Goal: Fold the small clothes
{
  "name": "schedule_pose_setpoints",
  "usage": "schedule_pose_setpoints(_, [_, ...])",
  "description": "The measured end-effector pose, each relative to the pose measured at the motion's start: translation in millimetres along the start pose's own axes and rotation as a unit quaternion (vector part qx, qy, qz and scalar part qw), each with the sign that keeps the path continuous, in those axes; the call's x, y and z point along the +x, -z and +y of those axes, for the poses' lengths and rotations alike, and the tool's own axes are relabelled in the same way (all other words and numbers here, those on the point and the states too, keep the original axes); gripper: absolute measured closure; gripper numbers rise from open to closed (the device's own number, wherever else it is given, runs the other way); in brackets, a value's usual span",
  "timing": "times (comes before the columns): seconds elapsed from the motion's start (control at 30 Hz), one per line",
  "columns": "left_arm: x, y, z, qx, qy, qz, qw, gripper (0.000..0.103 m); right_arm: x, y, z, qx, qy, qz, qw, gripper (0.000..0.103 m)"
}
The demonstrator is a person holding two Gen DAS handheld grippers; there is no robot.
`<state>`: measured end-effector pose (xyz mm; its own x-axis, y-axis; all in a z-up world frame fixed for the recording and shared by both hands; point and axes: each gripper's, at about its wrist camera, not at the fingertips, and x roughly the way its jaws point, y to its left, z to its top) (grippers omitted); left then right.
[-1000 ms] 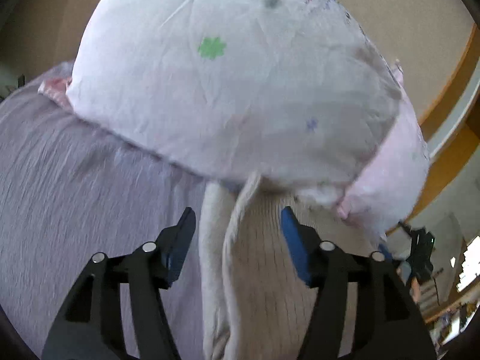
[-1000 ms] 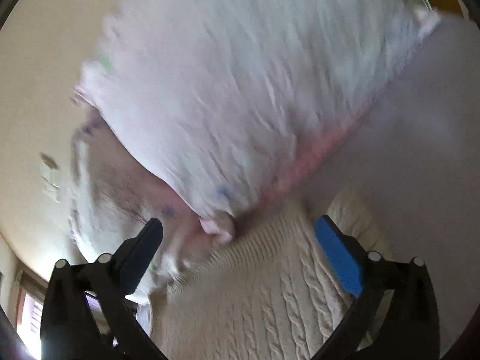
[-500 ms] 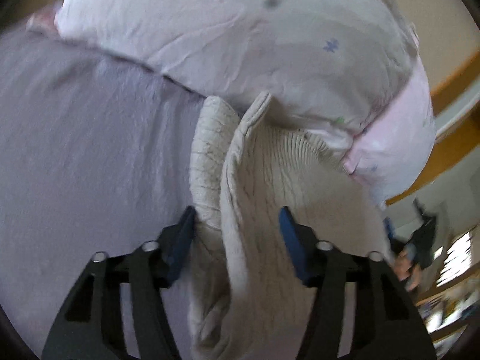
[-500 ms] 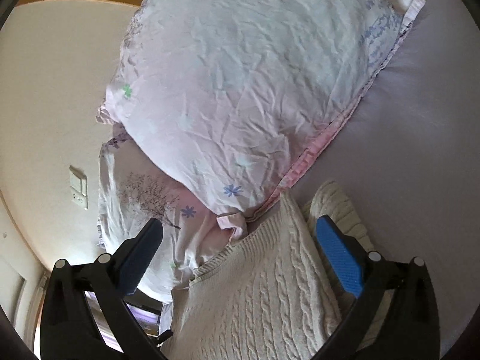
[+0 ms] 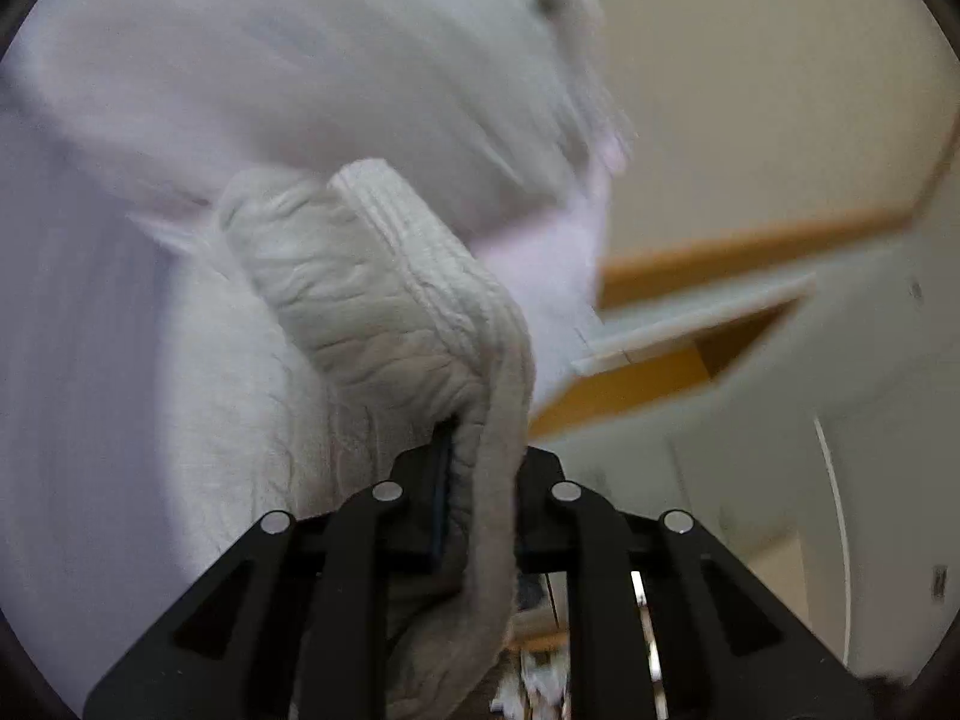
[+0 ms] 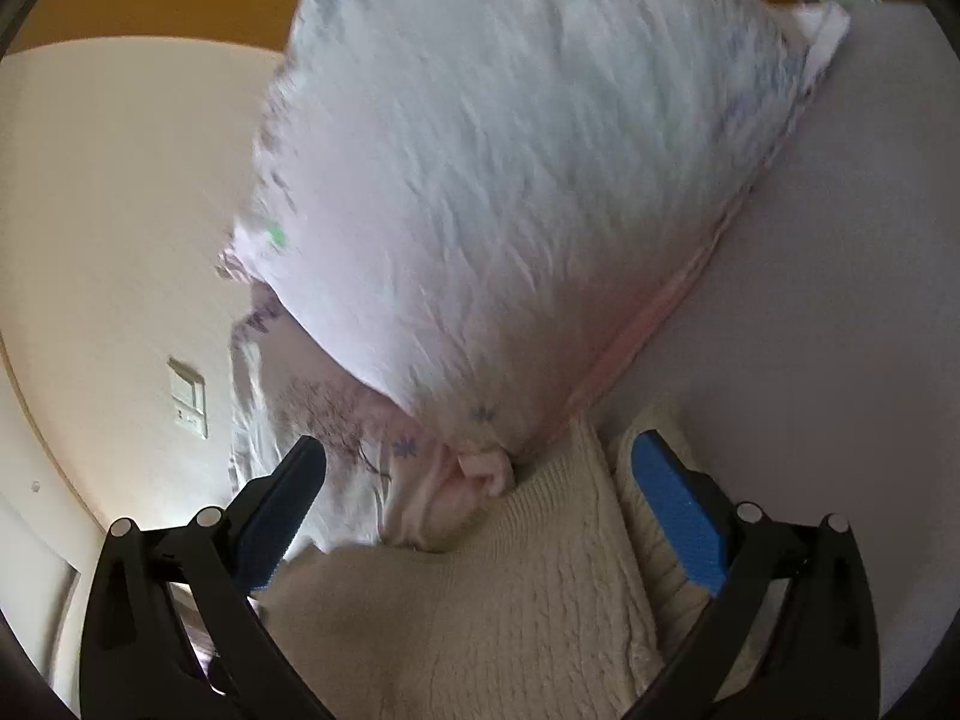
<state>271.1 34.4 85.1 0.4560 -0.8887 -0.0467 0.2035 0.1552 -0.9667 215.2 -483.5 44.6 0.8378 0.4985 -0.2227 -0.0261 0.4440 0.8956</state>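
A cream cable-knit sweater [image 5: 384, 312] lies on the lilac bed sheet [image 5: 72, 360] against a pillow. My left gripper [image 5: 480, 450] is shut on a fold of the sweater and lifts its ribbed edge up off the bed; the view is blurred. In the right wrist view the sweater [image 6: 492, 588] lies between the fingers of my right gripper [image 6: 480, 480], which is open wide with blue pads [image 6: 678, 516] to either side and holds nothing.
A large pale floral pillow [image 6: 510, 168] leans right behind the sweater, with a second pillow [image 6: 312, 420] under it. The lilac sheet [image 6: 840, 330] spreads to the right. A cream wall with a switch plate [image 6: 189, 399] and wooden trim [image 5: 750, 246] stands beyond.
My left gripper has shut on the sweater fold and swung up and to the right with it. My right gripper stays open and has moved a little closer to the pillow.
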Motion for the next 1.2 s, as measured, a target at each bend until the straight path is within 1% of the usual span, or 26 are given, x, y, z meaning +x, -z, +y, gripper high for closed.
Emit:
schedule_pose_setpoints(0.07, [57.6,10.1,-13.6,0.016,0.010,0.044,0.9988,0.088,-8.5,-5.7,3.2,-0.018,0.017,-0.017,1.000,0.001])
schedule_pose_setpoints(0.1, [95.6,19.1,-15.1,0.022,0.003,0.070,0.9973,0.087,-11.7,-8.6,3.8,-0.029,0.028,-0.025,0.999,0.001])
schedule_pose_setpoints(0.13, [134.0,28.9,-12.3,0.025,-0.016,0.100,0.9946,0.086,-12.9,-10.6,3.5,-0.035,0.039,-0.029,0.998,0.001])
schedule_pose_setpoints(0.2, [186.0,44.1,-2.2,0.019,-0.048,0.148,0.9876,0.078,-13.5,-15.9,-0.2,-0.045,0.067,-0.027,0.996,0.001])
schedule_pose_setpoints(0.23, [209.4,54.8,6.1,0.001,-0.051,0.174,0.9834,0.078,-13.2,-17.8,-3.4,-0.045,0.074,-0.023,0.996,0.001])
schedule_pose_setpoints(0.27, [215.9,59.0,8.0,-0.011,-0.029,0.184,0.9824,0.079,-11.6,-20.1,-6.9,-0.042,0.082,-0.012,0.996,0.001])
schedule_pose_setpoints(0.33, [210.0,63.2,-1.1,0.010,-0.011,0.182,0.9831,0.079,-8.4,-22.9,-11.4,-0.035,0.084,0.012,0.996,0.001])
schedule_pose_setpoints(0.37, [192.0,60.9,-12.5,0.051,-0.018,0.162,0.9853,0.073,-3.8,-23.6,-13.3,-0.030,0.084,0.035,0.995,0.001])
schedule_pose_setpoints(0.4, [179.9,58.7,-17.0,0.070,-0.027,0.150,0.9859,0.059,2.1,-23.1,-12.9,-0.028,0.086,0.054,0.994,0.001])
schedule_pose_setpoints(0.43, [164.5,55.3,-21.1,0.092,-0.049,0.132,0.9857,0.051,8.3,-21.5,-14.0,-0.027,0.091,0.075,0.993,0.001])
schedule_pose_setpoints(0.47, [142.9,50.0,-23.5,0.121,-0.101,0.105,0.9819,0.043,17.6,-18.4,-15.0,-0.029,0.103,0.104,0.989,0.001])
schedule_pose_setpoints(0.5, [126.5,47.4,-23.8,0.145,-0.148,0.087,0.9744,0.042,27.6,-14.5,-16.2,-0.033,0.123,0.133,0.983,0.001])
schedule_pose_setpoints(0.53, [115.4,47.1,-22.5,0.160,-0.181,0.079,0.9672,0.040,36.5,-10.2,-17.4,-0.035,0.142,0.157,0.977,0.001])
schedule_pose_setpoints(0.57, [104.5,46.4,-17.7,0.173,-0.226,0.071,0.9558,0.036,43.0,-6.4,-16.2,-0.039,0.150,0.175,0.972,0.001])
schedule_pose_setpoints(0.6, [97.9,46.7,-11.5,0.175,-0.255,0.073,0.9482,0.034,47.7,-3.0,-17.1,-0.041,0.152,0.188,0.969,0.001])
schedule_pose_setpoints(0.67, [92.2,49.5,6.1,0.158,-0.290,0.097,0.9389,0.033,55.7,3.8,-17.1,-0.046,0.150,0.210,0.965,0.001])
schedule_pose_setpoints(0.73, [80.3,45.7,21.1,0.142,-0.303,0.124,0.9342,0.033,61.0,9.9,-16.9,-0.054,0.149,0.225,0.961,0.001])
schedule_pose_setpoints(0.8, [77.7,58.1,34.4,0.137,-0.311,0.141,0.9299,0.031,63.9,14.5,-13.3,-0.071,0.156,0.226,0.959,0.001])
schedule_pose_setpoints(0.93, [91.6,67.9,36.8,0.126,-0.299,0.137,0.9359,0.026,66.0,17.6,-9.8,-0.086,0.161,0.220,0.958,0.001])
schedule_pose_setpoints(1.0, [98.5,69.4,41.9,0.114,-0.294,0.135,0.9391,0.025,69.2,22.5,-6.5,-0.106,0.169,0.218,0.955,0.014])
schedule_pose_setpoints(1.03, [106.8,65.0,41.6,0.106,-0.290,0.136,0.9414,0.026,70.9,25.5,-5.8,-0.116,0.176,0.217,0.953,0.030])
schedule_pose_setpoints(1.07, [109.0,65.3,44.2,0.102,-0.283,0.126,0.9452,0.033,75.9,28.9,-2.9,-0.116,0.175,0.220,0.953,0.049])
schedule_pose_setpoints(1.1, [110.1,64.4,45.8,0.101,-0.286,0.128,0.9443,0.043,78.1,30.0,-4.8,-0.101,0.156,0.229,0.956,0.055])
schedule_pose_setpoints(1.13, [109.4,63.6,45.7,0.101,-0.286,0.129,0.9440,0.048,77.7,30.5,-6.5,-0.089,0.141,0.231,0.958,0.060])
schedule_pose_setpoints(1.17, [102.7,61.1,43.7,0.097,-0.270,0.129,0.9493,0.059,75.7,31.3,-5.0,-0.086,0.128,0.228,0.961,0.062])
schedule_pose_setpoints(1.2, [96.8,58.8,41.4,0.094,-0.259,0.130,0.9525,0.063,74.3,30.9,-4.0,-0.084,0.117,0.226,0.963,0.063])
